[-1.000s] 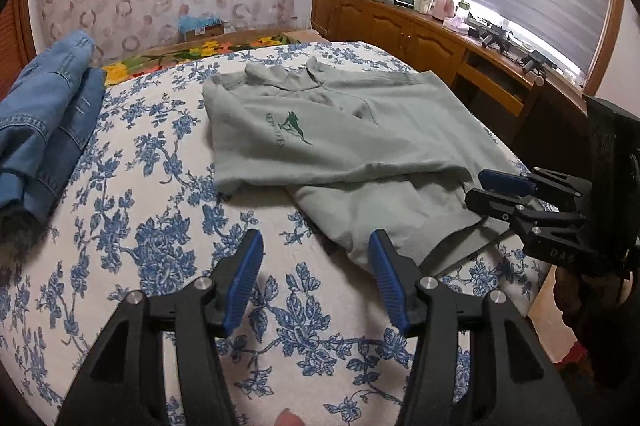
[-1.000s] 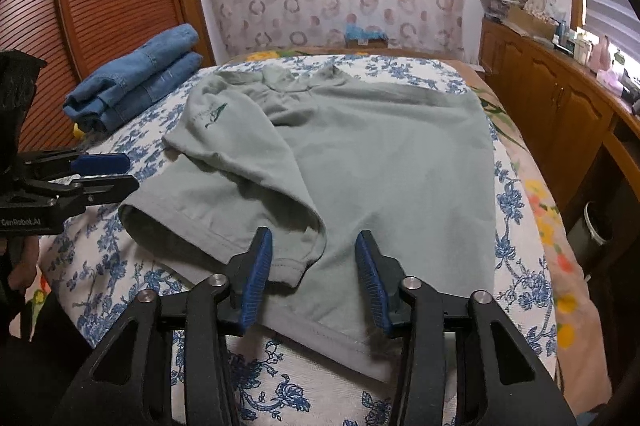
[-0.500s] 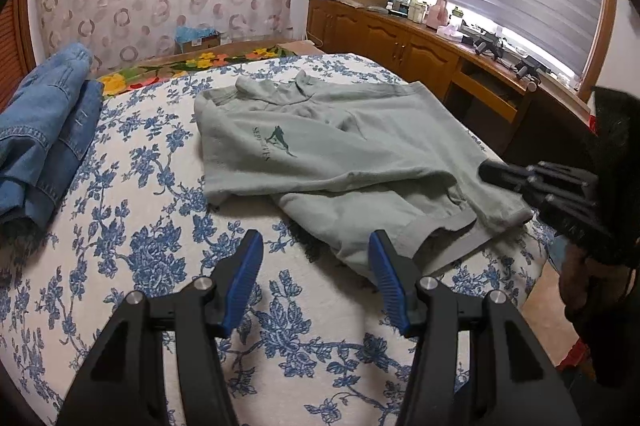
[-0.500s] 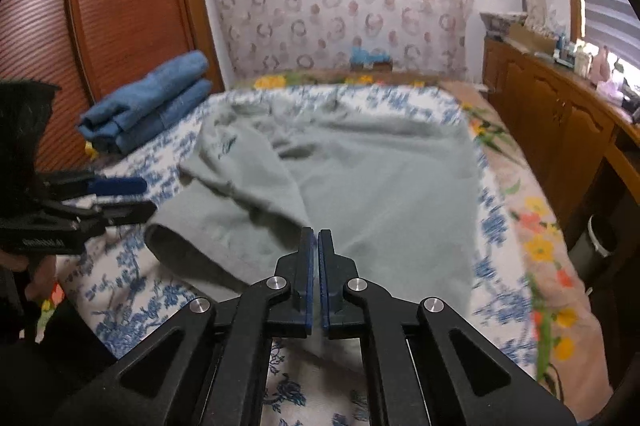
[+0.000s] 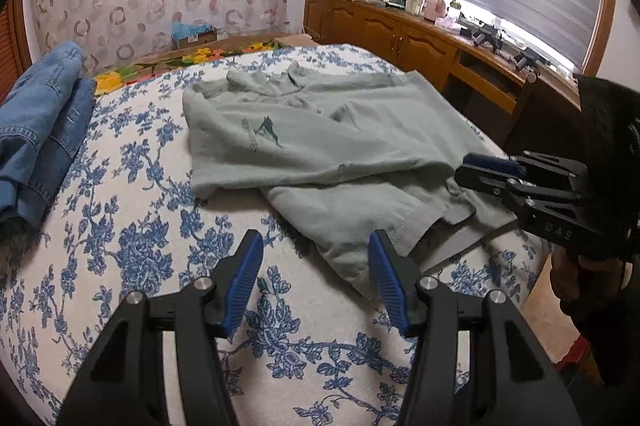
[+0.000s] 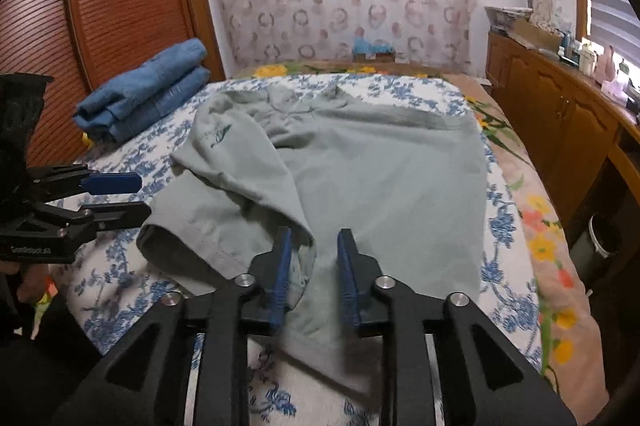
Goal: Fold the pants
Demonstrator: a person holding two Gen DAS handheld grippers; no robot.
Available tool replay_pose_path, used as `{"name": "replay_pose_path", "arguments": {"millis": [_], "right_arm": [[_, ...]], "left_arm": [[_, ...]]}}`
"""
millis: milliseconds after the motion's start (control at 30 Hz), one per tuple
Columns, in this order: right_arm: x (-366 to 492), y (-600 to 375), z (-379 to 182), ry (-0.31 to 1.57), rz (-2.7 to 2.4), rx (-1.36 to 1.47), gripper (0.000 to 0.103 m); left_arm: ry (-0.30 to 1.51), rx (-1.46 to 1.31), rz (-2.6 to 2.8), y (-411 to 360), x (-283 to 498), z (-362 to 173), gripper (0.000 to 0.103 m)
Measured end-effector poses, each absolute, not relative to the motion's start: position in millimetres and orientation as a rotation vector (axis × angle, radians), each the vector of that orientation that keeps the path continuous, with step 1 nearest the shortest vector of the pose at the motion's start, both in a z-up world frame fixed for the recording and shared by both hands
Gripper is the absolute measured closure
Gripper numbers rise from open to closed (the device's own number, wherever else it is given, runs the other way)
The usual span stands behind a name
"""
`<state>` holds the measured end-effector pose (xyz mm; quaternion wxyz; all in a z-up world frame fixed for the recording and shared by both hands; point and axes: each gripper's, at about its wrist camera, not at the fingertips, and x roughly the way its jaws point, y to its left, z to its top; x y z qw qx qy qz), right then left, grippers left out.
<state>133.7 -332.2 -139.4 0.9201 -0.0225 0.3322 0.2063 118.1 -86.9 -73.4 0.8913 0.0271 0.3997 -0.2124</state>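
Observation:
Grey-green pants (image 5: 320,153) with a small dark logo lie on the blue-flowered bedspread (image 5: 120,226), one leg folded over the other; they also show in the right wrist view (image 6: 380,165). My left gripper (image 5: 316,278) is open and empty, just short of the near leg hem. My right gripper (image 6: 312,266) is open over the near edge of the pants, and cloth lies between its jaws. Each gripper shows from the side in the other's view: the right one (image 5: 492,171) and the left one (image 6: 116,195).
Folded blue jeans (image 6: 148,93) lie at the bed's left side, also in the left wrist view (image 5: 40,129). A wooden cabinet (image 5: 400,37) with clutter runs along the right wall under the blinds. A slatted wooden wardrobe (image 6: 120,5) stands on the left.
My right gripper was open, shut half a second ago, and has opened again over the pants' edge. The left gripper pulled back slightly and stays open.

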Motion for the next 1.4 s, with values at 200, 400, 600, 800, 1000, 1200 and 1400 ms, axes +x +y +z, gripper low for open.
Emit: {"name": "replay_pose_path", "arguments": {"millis": [200,400,600,800,1000,1200,1400], "right_arm": [[147.7,-318.3,-147.9,0.720,0.431,-0.108,0.079],[142.6,-309.7,-145.1,0.694,0.464,-0.135,0.102],[127.2,-323.8,-113.7,0.610,0.461,-0.086,0.103],[108.2,-342.9,-88.1,0.576,0.431,-0.104,0.103],[93.2,-371.3,-83.3,0.585,0.363,-0.110,0.103],[100.2,-389.6,-120.3,0.702,0.334,-0.084,0.103],[105.2,-397.2,-139.1,0.747,0.308,-0.052,0.098]], "left_arm": [[0.855,0.053,-0.428,-83.4,120.5,-81.4,0.049],[0.867,0.042,-0.424,-80.7,120.8,-87.9,0.049],[0.827,0.027,-0.427,-77.7,113.6,-77.3,0.049],[0.790,0.028,-0.450,-81.8,108.1,-62.2,0.049],[0.781,0.041,-0.468,-92.7,108.2,-55.1,0.049],[0.793,0.041,-0.470,-96.7,110.7,-58.9,0.049],[0.798,0.033,-0.451,-91.3,113.7,-61.5,0.049]]}}
